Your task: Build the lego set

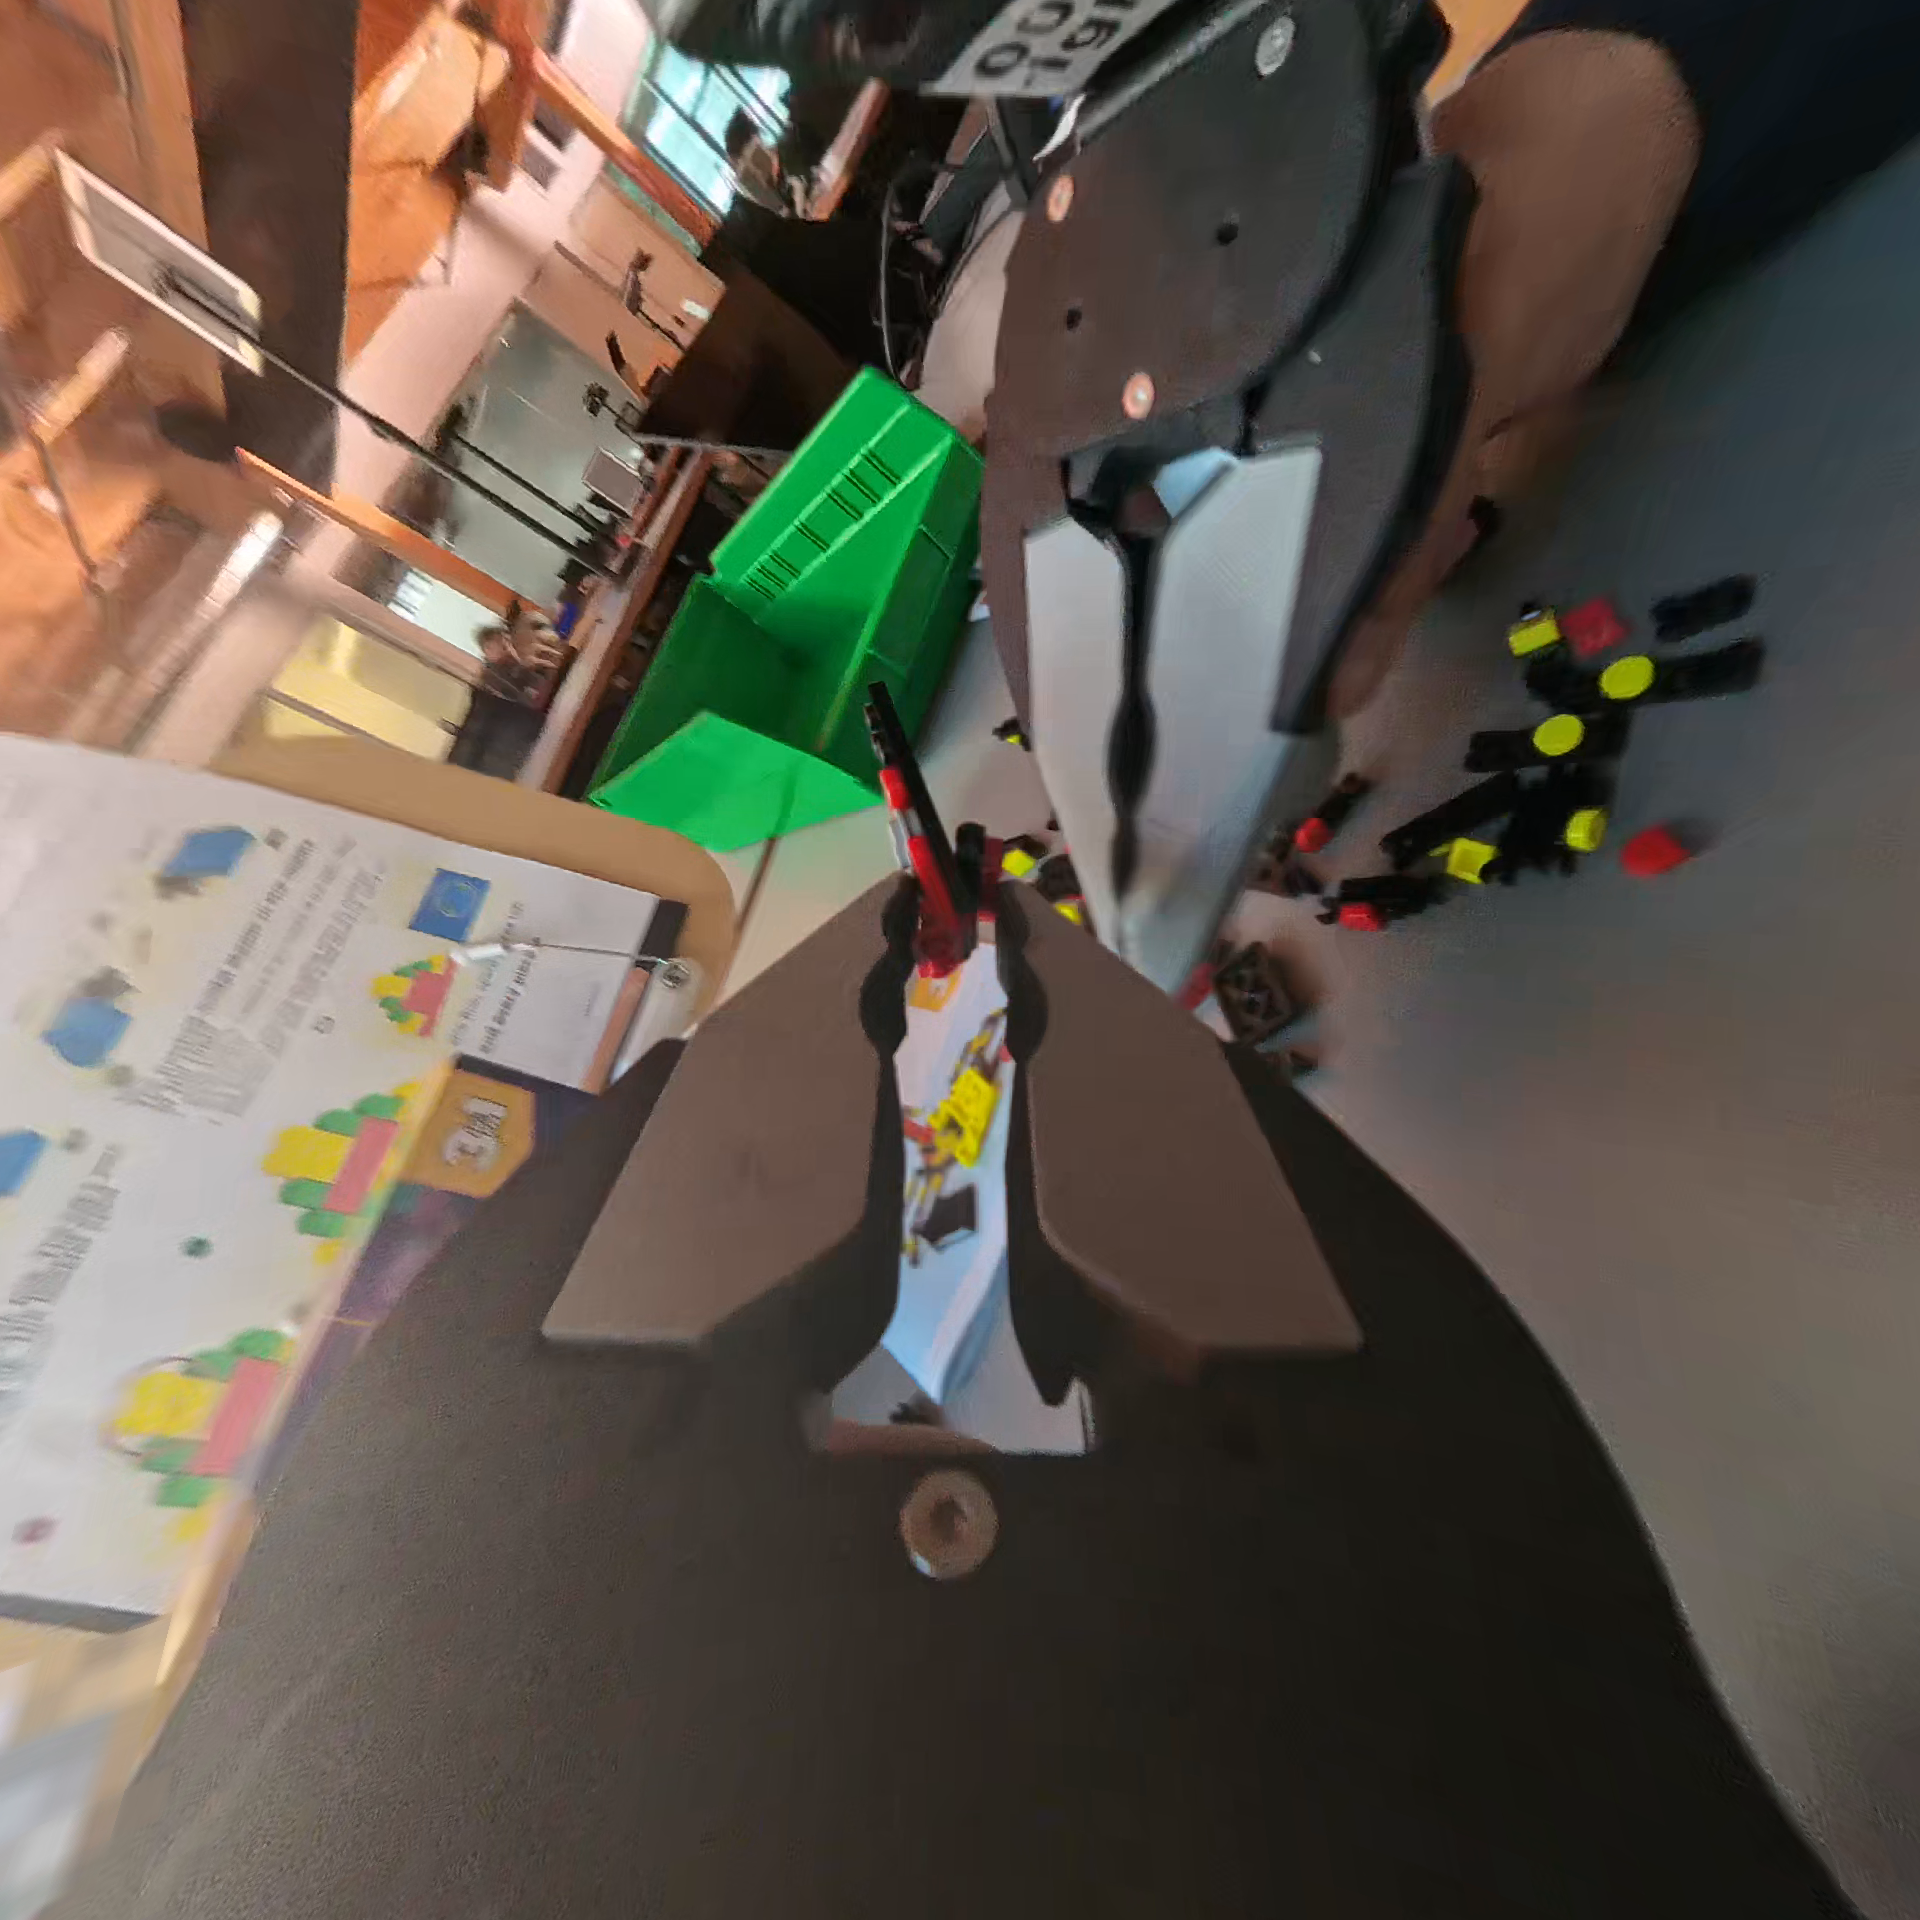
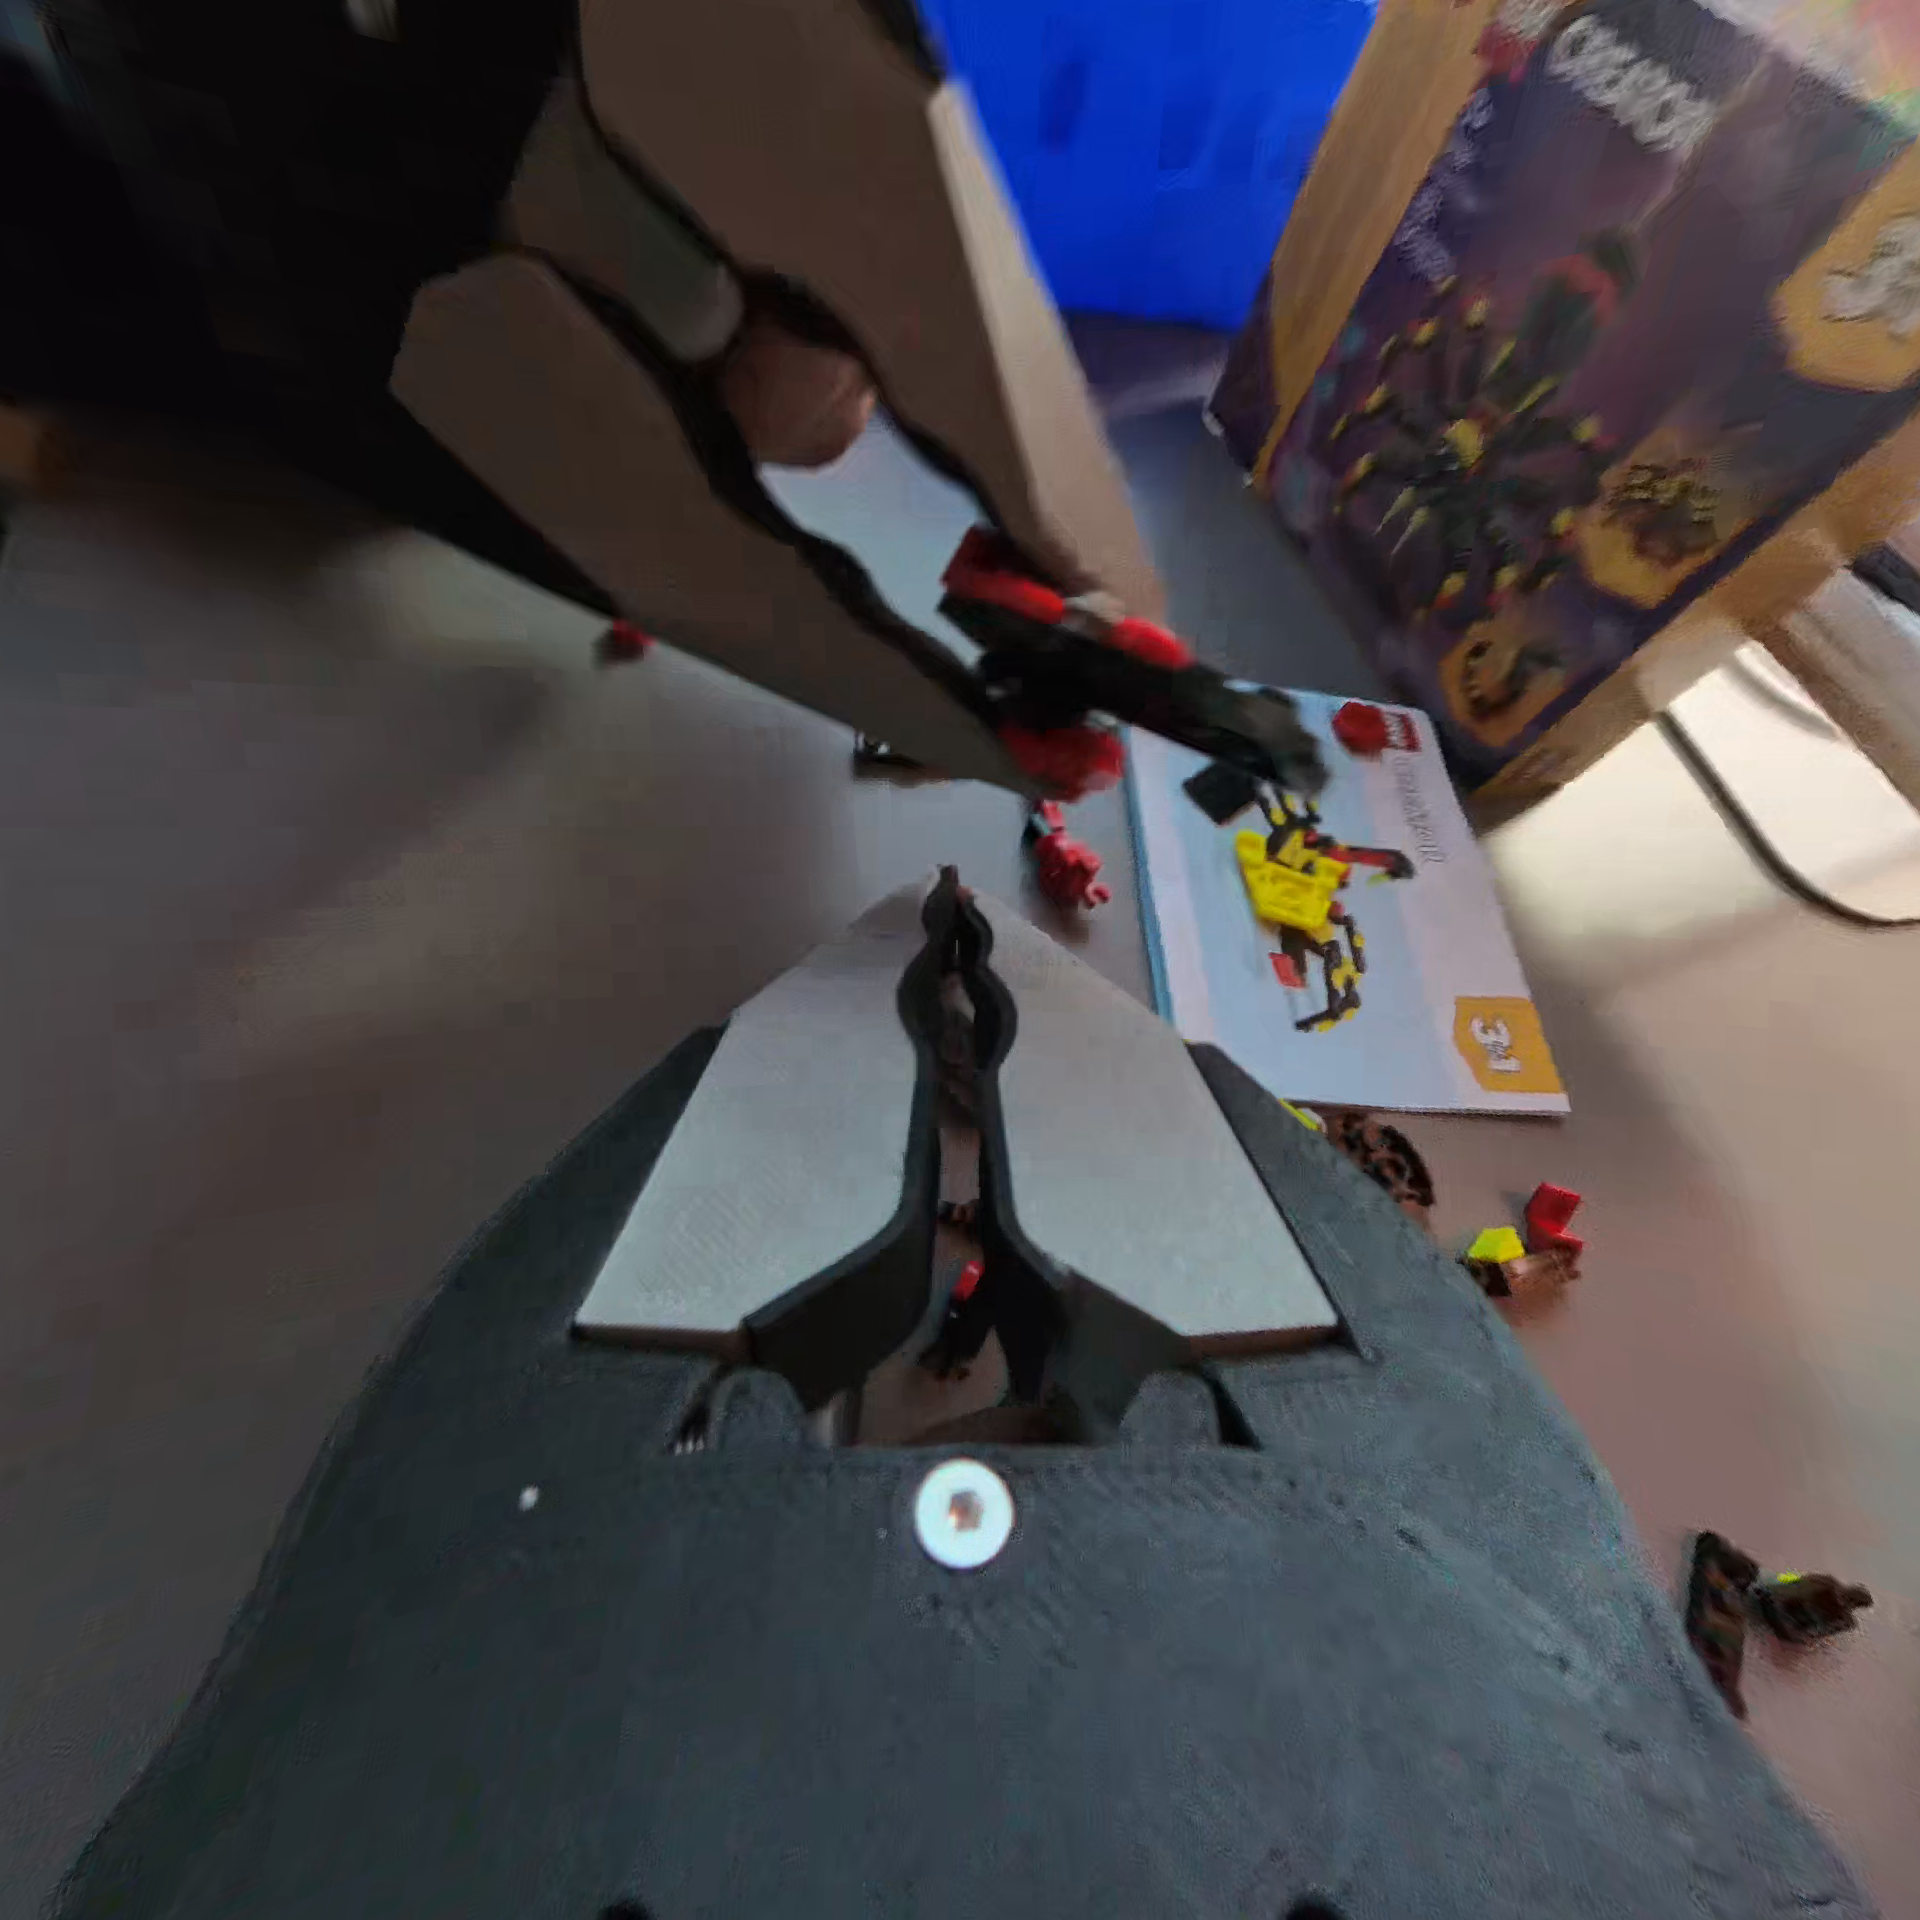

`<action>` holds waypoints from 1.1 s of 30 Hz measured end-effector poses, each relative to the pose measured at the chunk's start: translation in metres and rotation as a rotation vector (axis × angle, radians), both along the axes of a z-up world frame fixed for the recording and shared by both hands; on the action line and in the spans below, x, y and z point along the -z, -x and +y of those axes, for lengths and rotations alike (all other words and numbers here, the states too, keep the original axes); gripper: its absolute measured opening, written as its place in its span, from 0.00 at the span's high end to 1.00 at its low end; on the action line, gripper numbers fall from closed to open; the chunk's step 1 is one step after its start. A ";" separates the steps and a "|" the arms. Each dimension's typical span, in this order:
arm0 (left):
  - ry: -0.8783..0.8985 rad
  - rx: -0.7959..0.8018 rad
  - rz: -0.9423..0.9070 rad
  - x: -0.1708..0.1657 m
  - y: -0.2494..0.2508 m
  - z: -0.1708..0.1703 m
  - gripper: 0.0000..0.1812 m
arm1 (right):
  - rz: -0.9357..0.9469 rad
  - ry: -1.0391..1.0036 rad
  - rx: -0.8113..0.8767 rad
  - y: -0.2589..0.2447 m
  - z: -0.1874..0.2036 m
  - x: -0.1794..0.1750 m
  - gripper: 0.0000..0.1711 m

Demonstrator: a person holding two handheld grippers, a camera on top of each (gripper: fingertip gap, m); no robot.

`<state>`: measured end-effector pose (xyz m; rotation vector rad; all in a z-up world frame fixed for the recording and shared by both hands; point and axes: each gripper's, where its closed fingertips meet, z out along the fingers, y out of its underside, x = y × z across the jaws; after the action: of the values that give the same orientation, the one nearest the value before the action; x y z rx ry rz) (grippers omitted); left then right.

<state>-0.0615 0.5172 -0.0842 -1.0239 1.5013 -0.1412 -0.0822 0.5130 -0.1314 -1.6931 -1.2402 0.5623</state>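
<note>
My left gripper point(image 1: 956, 920) is shut on a red and black lego assembly point(image 1: 930, 883) whose long black bar sticks out past the fingertips. It is held above the table. The right wrist view also shows this assembly point(image 2: 1101, 675) clamped between the left gripper's fingers point(image 2: 727, 582). My right gripper point(image 2: 948, 894) is shut, and nothing shows between its pads. It hangs just right of the left gripper, also in the left wrist view point(image 1: 1127, 873). A small red lego piece point(image 2: 1070, 868) lies on the table just ahead of the right gripper's tips.
The instruction booklet point(image 2: 1351, 935) lies on the grey table point(image 2: 312, 935), below the lego box point(image 2: 1558, 364). Loose black, yellow and red pieces point(image 1: 1558, 748) lie scattered to the right. A green bin point(image 1: 831, 623) and a blue bin point(image 2: 1143, 156) stand behind. The tips of one gripper are about 5 cm away from the tips of the other. The small red lego piece point(image 2: 1070, 868) lies around 5 cm away from my right fingertips.
</note>
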 end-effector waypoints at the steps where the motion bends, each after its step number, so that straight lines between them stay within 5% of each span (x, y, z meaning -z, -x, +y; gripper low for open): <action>1: 0.068 -0.004 0.008 0.006 0.002 0.002 0.94 | 0.053 0.018 0.027 -0.005 0.006 -0.007 1.00; 7: 0.231 -0.030 -0.043 0.027 -0.003 0.013 0.94 | 0.393 0.232 0.022 -0.022 0.012 -0.040 0.96; 14: 0.188 0.013 -0.057 0.025 -0.010 0.002 0.96 | 0.421 0.354 -0.002 -0.021 0.010 -0.033 0.93; 27: 0.351 0.033 -0.092 0.028 -0.005 0.006 0.96 | 0.168 0.121 0.004 -0.018 0.007 -0.012 0.86; 33: 0.703 0.039 -0.190 0.024 -0.008 0.005 0.97 | 0.054 -0.245 0.000 -0.020 0.008 -0.024 0.92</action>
<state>-0.0532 0.5221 -0.1086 -1.4828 1.3148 -0.8147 -0.0621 0.5213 -0.1075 -1.4645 -1.2172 0.4343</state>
